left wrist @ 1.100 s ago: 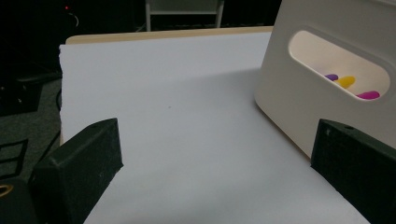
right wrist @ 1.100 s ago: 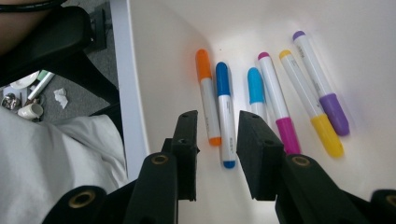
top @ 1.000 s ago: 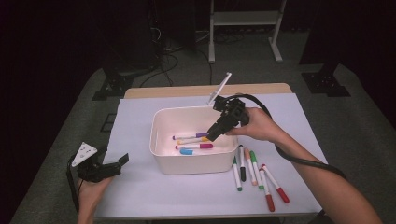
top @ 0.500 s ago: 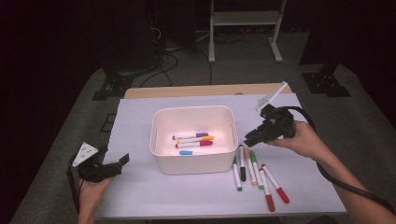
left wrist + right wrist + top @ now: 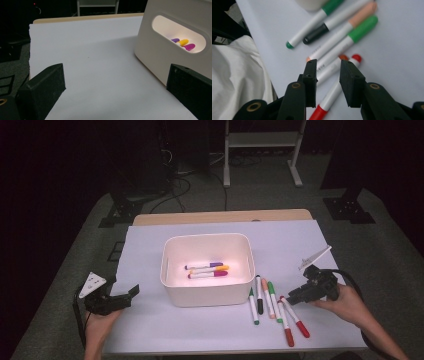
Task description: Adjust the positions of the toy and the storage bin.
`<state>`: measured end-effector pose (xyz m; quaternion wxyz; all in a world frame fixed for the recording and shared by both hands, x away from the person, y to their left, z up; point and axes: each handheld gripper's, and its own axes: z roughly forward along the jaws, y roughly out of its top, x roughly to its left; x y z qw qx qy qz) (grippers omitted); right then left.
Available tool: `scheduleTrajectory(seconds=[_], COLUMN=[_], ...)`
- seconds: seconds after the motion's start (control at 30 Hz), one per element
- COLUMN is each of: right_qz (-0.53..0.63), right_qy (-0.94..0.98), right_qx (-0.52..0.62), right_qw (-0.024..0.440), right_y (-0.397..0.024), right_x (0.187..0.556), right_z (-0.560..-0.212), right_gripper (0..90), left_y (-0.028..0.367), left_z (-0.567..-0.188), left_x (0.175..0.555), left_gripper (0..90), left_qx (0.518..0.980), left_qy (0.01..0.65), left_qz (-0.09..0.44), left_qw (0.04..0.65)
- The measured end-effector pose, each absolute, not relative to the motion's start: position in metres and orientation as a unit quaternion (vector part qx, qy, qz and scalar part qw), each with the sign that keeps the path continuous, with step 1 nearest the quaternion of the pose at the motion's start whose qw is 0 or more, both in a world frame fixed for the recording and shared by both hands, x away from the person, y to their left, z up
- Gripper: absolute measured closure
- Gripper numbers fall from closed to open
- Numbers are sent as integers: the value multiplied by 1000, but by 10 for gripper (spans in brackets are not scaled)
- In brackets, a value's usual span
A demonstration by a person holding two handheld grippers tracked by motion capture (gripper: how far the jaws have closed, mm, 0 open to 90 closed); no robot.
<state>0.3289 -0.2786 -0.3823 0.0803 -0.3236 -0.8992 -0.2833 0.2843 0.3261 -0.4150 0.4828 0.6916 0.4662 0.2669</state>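
Note:
A white bin stands mid-table with purple, orange and magenta markers inside. Their caps show through the handle slot of the bin in the left gripper view. Several markers lie on the sheet right of the bin. My right gripper hovers low at their right side. Its jaws have just been opening, and the right gripper stands open above a red-ended marker, not pressing it. A green-capped marker lies further on. My left gripper rests open and empty left of the bin, jaws wide in its own view.
A white sheet covers the table, with a wooden edge at the back. White cloth lies close to the left of the right gripper's jaws. A metal stand and cables sit on the dark floor beyond.
The right gripper has moved from above the bin to the right and down, to the markers lying on the sheet. The left gripper has stayed put.

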Motion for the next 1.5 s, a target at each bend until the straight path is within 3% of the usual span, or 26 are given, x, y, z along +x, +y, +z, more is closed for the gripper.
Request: scheduleTrajectory(seconds=[0.27, 0.67, 1.13, 1.4, 1.5], right_qz=[-272, -241, -232, -207, -221], right_qy=[-894, -902, -891, -900, -894], right_qx=[-351, -355, -389, -383, -390], right_qw=[68, 44, 18, -7, 16], right_y=[-287, -279, -296, -292, -298], right_x=[317, 315, 316, 315, 319], right_z=[-415, -430, -426, -429, -429], right_gripper=[633, 616, 750, 747, 753], left_y=[324, 325, 325, 325, 325], left_z=[-416, -415, -415, -415, -414], left_x=[285, 285, 284, 285, 284], left_gripper=[7, 7, 7, 7, 7], left_qx=[696, 692, 693, 693, 694], left_qy=[463, 466, 466, 465, 464], left_qz=[263, 264, 265, 265, 265], left_qw=[481, 483, 483, 483, 482])
